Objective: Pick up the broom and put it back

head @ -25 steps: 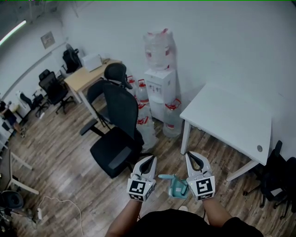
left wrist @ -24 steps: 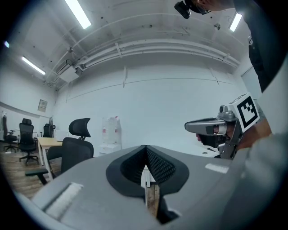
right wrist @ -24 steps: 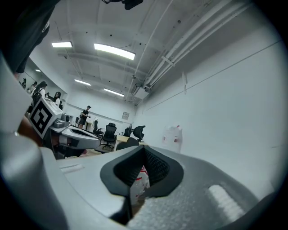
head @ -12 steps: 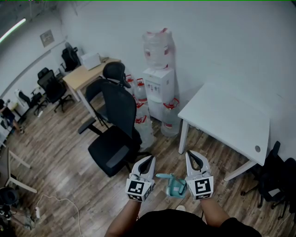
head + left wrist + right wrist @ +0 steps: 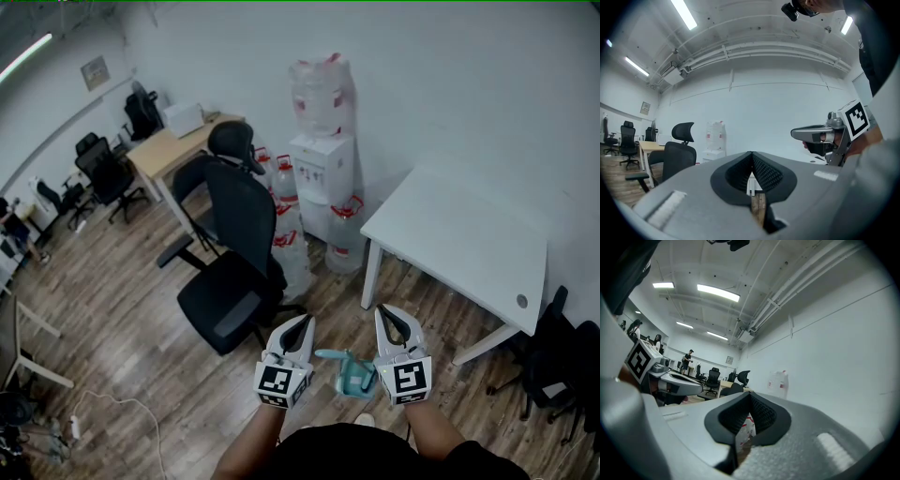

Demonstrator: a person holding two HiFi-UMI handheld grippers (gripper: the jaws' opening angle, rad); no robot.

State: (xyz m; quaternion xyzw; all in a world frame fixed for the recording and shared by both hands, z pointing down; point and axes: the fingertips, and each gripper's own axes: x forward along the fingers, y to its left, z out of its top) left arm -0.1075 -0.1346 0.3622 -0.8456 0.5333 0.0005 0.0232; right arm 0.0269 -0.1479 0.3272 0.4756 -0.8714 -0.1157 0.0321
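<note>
No legible wording anywhere. Only black-and-white square markers on the cubes of the left gripper and the right gripper, red labels on the water bottles too small to read, and a small framed plaque high on the far wall, also unreadable.

Against the white wall, a white water dispenser topped by an upturned bottle wrapped in clear plastic with red trim. Around its base on the wooden floor, several clear jugs with red handles, some just behind the black office chair. Cannot tell how full any of them are.

To the right of the dispenser, a bare white table, its near left corner closest to the jugs.

Both grippers clenched, pads pressed together with nothing between them, held side by side.

Between them and lower down, a teal plastic piece, untouched by either. Cannot tell whether this is the broom.
</note>
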